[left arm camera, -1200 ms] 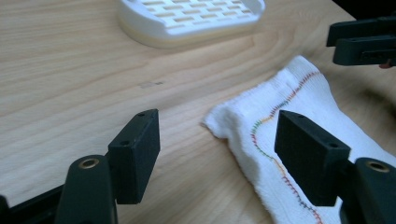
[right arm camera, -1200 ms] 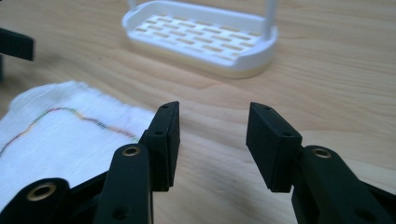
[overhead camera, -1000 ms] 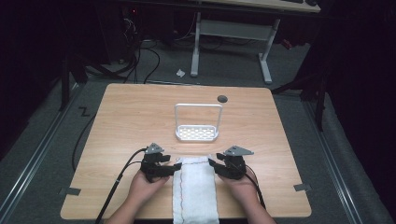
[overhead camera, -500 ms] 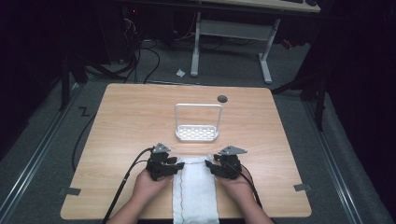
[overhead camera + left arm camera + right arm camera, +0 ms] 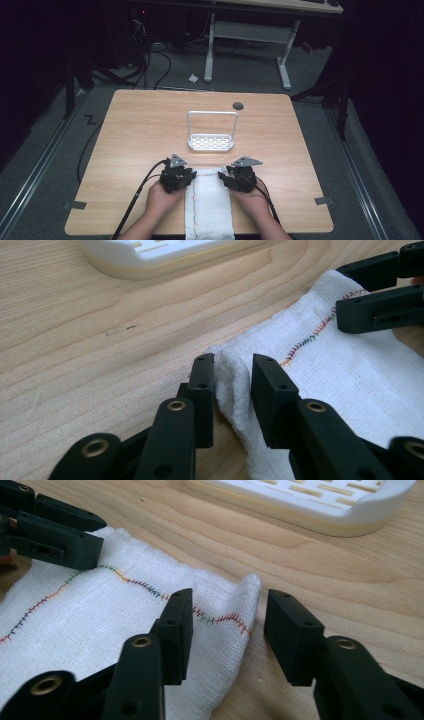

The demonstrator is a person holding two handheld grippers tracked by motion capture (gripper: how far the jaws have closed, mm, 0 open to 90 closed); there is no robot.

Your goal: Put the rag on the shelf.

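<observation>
I have the cloth [image 5: 209,206] flat at the near edge of the tabletop [image 5: 130,130], and both tongs have just been closing on its far corners. The left tongs [image 5: 232,380] are narrow, pinching the bunched left corner; the right tongs [image 5: 227,630] stand wider, the right corner between them unpressed. If I lift now, I'd expect the right corner to slip out and the cloth to hang crooked.

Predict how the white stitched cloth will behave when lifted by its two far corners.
The cloth will probably sag between the corners: its weave looks thin and its corner already bunches between the left tongs. It is likely light. Its edge may slip from the right tongs, whose jaws stand apart.
</observation>
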